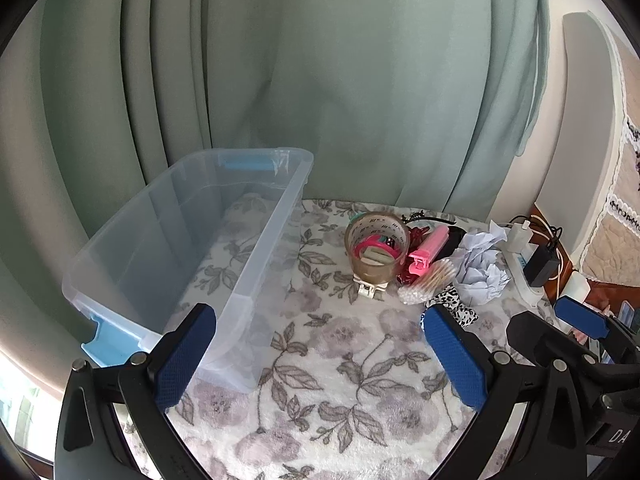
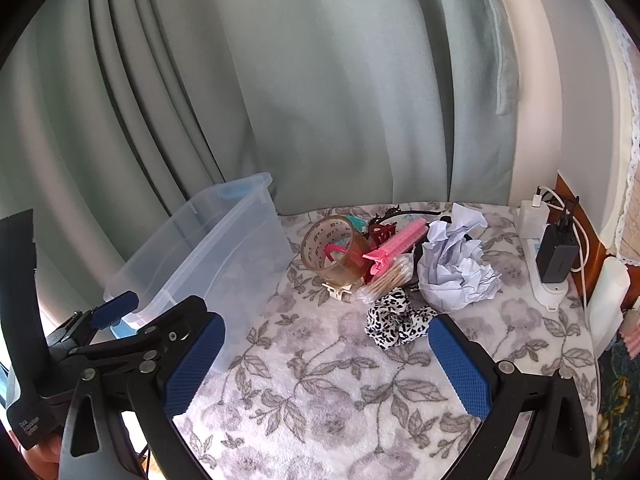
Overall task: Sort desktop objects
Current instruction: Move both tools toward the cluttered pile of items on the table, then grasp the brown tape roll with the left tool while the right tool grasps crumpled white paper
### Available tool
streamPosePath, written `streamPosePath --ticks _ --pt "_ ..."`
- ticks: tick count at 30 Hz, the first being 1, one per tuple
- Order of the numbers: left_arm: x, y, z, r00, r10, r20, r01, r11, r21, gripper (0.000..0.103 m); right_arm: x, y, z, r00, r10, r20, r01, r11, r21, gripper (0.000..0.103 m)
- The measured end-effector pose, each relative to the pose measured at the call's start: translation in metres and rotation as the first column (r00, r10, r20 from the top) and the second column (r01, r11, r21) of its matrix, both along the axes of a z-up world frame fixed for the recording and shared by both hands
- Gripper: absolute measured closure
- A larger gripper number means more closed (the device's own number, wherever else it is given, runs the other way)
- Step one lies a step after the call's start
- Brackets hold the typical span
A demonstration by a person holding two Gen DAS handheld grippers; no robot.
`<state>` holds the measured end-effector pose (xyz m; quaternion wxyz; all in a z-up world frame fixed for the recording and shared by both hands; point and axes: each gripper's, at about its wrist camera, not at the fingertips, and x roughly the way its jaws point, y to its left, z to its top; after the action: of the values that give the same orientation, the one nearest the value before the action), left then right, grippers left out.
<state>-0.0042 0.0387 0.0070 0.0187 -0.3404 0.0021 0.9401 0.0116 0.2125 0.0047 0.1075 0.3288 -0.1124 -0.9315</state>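
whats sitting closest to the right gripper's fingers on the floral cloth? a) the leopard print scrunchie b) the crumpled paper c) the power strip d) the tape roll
a: in the right wrist view the leopard print scrunchie lies just ahead of the open right gripper, nearer than the tape roll, crumpled paper or power strip.

Hair clip (image 2: 340, 291) mostly hidden under tape roll (image 2: 334, 250); items behind pile unclear.

The counter (image 2: 320, 392) wears a white floral cloth. A clear storage bin (image 2: 208, 248) sits on it, and right of the bin lie a tape roll (image 2: 332, 252), crumpled paper (image 2: 456, 268), a leopard-print scrunchie (image 2: 396, 320), then a power strip (image 2: 548, 284).
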Motion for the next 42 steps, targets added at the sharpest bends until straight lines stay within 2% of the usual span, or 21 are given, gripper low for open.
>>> streamPosePath --ticks 6,10,13,16,18,22,27,33,35,37,41,42 --pt "-0.004 0.024 0.006 0.998 -0.047 -0.033 0.046 0.999 -0.028 0.000 0.002 0.023 0.000 1.000 -0.027 -0.013 0.027 0.999 -0.030 0.000" --pt "-0.012 0.046 0.005 0.994 -0.092 -0.063 0.091 0.996 -0.019 0.000 0.003 0.046 -0.002 0.997 -0.075 -0.023 0.074 0.996 -0.052 0.000" --pt "-0.023 0.063 -0.003 0.991 -0.128 -0.047 0.128 0.992 -0.003 0.000 0.000 0.064 -0.008 0.994 -0.110 -0.012 0.110 0.992 -0.064 0.000" --pt "-0.038 0.079 -0.018 0.981 -0.192 0.004 0.192 0.981 0.031 0.000 -0.008 0.082 -0.019 0.991 -0.134 0.017 0.135 0.987 -0.082 0.000" --pt "-0.051 0.090 -0.031 0.975 -0.220 0.032 0.220 0.975 0.005 0.000 -0.016 0.094 -0.029 0.987 -0.156 0.042 0.159 0.984 -0.076 0.000" --pt "-0.075 0.101 -0.052 0.975 -0.215 0.049 0.219 0.971 -0.100 0.000 -0.037 0.114 -0.049 0.975 -0.200 0.093 0.206 0.977 -0.060 0.000" --pt "-0.110 0.094 -0.069 0.979 -0.192 0.069 0.197 0.978 -0.067 0.000 -0.071 0.124 -0.072 0.968 -0.208 0.139 0.215 0.976 -0.033 0.004" --pt "-0.142 0.091 -0.085 0.979 -0.189 0.082 0.195 0.978 -0.074 0.001 -0.114 0.128 -0.106 0.950 -0.213 0.228 0.227 0.973 -0.038 0.006" --pt "-0.149 0.094 -0.090 0.976 -0.201 0.082 0.208 0.974 -0.090 0.007 -0.124 0.132 -0.119 0.937 -0.230 0.264 0.251 0.967 -0.050 0.008" --pt "-0.154 0.096 -0.095 0.973 -0.214 0.089 0.221 0.971 -0.088 0.021 -0.131 0.135 -0.127 0.925 -0.244 0.292 0.272 0.961 -0.058 0.009" --pt "-0.162 0.097 -0.099 0.970 -0.226 0.087 0.233 0.969 -0.080 0.024 -0.140 0.139 -0.135 0.922 -0.243 0.302 0.285 0.953 -0.102 0.010" --pt "-0.164 0.098 -0.099 0.970 -0.227 0.086 0.234 0.969 -0.083 0.028 -0.141 0.140 -0.137 0.922 -0.243 0.302 0.287 0.951 -0.112 0.010"
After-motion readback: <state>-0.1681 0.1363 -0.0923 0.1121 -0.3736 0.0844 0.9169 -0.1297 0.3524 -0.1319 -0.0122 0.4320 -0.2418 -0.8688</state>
